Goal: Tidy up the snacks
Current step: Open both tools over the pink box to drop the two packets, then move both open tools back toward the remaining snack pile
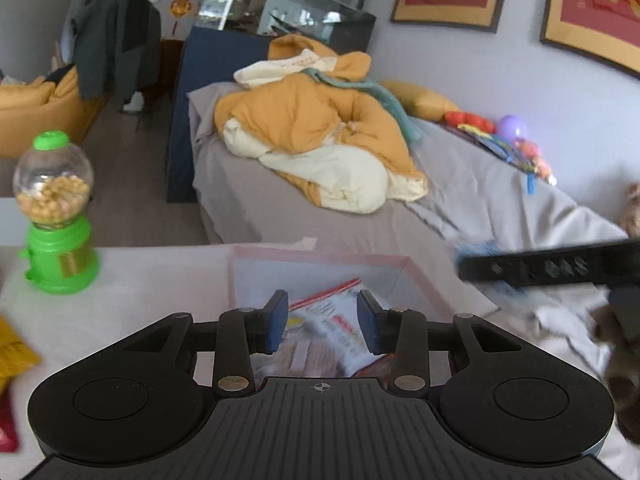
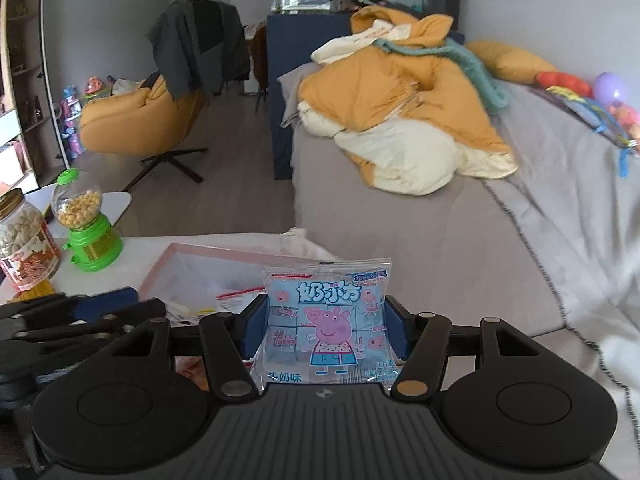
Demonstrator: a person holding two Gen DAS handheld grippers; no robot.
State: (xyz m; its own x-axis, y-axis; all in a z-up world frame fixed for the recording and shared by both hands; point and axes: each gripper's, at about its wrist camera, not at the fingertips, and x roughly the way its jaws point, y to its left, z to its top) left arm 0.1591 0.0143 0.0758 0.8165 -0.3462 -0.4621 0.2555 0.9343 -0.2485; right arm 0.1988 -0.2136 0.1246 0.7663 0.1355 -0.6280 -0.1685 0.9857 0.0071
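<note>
My right gripper (image 2: 326,322) is shut on a light blue Peppa Pig snack packet (image 2: 326,320), held upright above the near right side of a pink-rimmed box (image 2: 160,264). My left gripper (image 1: 322,322) is open and empty, hovering over the same box (image 1: 236,256), above a white and red snack bag (image 1: 340,320) that lies inside. The left gripper also shows in the right wrist view (image 2: 80,316) at the left. The right gripper's finger (image 1: 548,268) crosses the right of the left wrist view, blurred.
A green gumball-style dispenser (image 1: 56,216) with yellow balls stands on the white table (image 1: 120,300), left of the box; it also shows in the right wrist view (image 2: 86,224). A snack jar (image 2: 24,240) stands at far left. A yellow packet (image 1: 12,352) lies at the left edge. A bed (image 2: 440,240) lies behind.
</note>
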